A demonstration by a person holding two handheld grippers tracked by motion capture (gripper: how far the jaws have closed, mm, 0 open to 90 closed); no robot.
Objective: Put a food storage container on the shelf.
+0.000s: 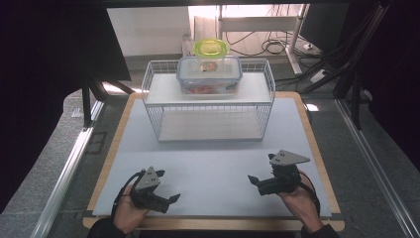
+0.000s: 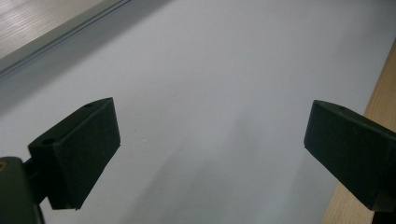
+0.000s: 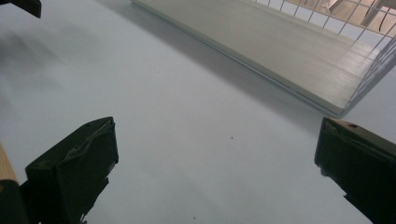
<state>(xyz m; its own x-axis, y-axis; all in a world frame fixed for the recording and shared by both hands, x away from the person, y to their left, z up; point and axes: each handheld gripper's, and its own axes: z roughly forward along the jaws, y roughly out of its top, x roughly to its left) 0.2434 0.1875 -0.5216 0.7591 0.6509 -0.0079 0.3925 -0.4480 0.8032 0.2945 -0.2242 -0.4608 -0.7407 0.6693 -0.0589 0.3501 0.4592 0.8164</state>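
Note:
A white wire rack (image 1: 208,99) stands at the back of the pale mat (image 1: 213,158). On its top shelf sits a clear box with a blue-rimmed lid (image 1: 209,74), and a smaller tub with a yellow-green lid (image 1: 211,48) rests on that box. My left gripper (image 1: 172,199) lies low at the front left, held in a hand, open with nothing between its jaws (image 2: 210,149). At the front right my right gripper (image 1: 252,180) is open too and holds nothing (image 3: 215,163). Both point inward over bare mat. In the right gripper view the rack's lower shelf (image 3: 261,51) lies ahead.
The mat covers a wooden table (image 1: 317,148) whose edge shows on all sides. Metal rails (image 1: 64,173) run along both sides of the table. Cables and a stand (image 1: 277,39) lie on the floor behind the rack.

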